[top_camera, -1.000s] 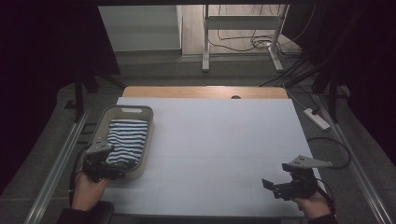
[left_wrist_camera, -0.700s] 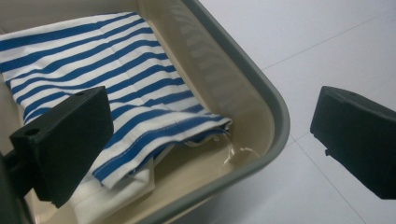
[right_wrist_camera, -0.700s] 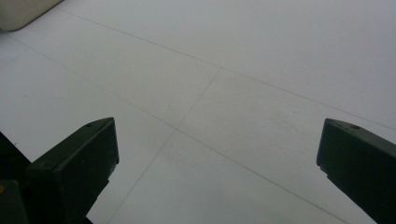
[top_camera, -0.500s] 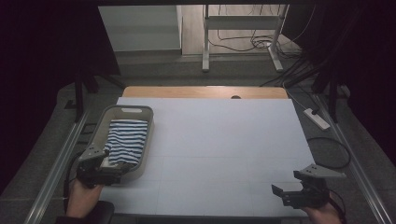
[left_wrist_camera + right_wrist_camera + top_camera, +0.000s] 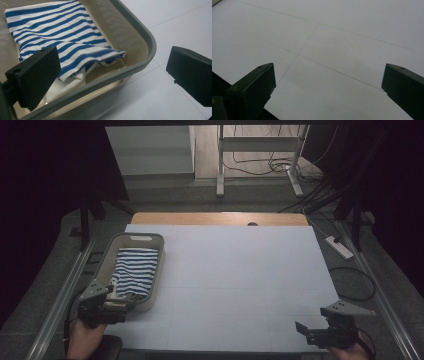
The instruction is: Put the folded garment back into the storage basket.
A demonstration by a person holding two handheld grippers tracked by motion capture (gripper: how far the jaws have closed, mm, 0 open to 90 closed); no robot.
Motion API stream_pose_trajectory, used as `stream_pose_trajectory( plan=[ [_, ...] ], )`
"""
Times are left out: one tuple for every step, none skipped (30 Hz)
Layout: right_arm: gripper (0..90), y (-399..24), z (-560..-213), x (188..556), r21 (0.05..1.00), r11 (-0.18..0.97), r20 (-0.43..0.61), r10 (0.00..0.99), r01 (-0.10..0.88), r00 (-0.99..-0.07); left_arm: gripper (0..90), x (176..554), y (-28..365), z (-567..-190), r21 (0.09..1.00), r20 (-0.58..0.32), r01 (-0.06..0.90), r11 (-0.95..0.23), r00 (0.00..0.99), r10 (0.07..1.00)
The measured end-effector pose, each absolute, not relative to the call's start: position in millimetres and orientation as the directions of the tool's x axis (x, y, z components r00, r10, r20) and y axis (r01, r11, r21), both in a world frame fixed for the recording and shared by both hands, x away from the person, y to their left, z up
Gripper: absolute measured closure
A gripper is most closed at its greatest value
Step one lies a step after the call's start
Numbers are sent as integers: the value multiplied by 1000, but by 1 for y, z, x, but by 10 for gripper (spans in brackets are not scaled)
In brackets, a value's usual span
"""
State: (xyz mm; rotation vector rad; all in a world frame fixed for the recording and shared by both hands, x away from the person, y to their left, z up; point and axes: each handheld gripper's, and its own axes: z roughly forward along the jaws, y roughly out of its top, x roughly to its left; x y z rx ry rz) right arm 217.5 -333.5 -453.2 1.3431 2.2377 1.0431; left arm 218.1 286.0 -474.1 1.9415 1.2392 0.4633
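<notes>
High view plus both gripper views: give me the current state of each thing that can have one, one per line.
Left gripper: open, jaws wide apart, astride the basket's near rim, gripping nothing.
Right gripper: open, empty, over the bare white table cover.
Striped cloth: folded, lying inside the basket, one corner turned up near the rim.
Basket: upright at the table's left side, holding the cloth.

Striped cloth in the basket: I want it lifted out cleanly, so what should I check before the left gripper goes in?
1. Left gripper open: ok, jaws wide apart.
2. Striped cloth reachable: ok, folded edge exposed on top.
3. Basket rim clear of the jaws: not ok, it runs between them.
4. White mat free for laying out: ok.
5. Right gripper open, idle: ok.
6. White fabric under the stripes separate: cannot tell.
</notes>
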Motion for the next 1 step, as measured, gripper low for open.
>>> stream_pose_trajectory(
  plan=[
    [0,-334,-453,218,728,288,87,861,622,-501,0,218,286,-474,764,-97,602,-230,461,882]
  ],
)
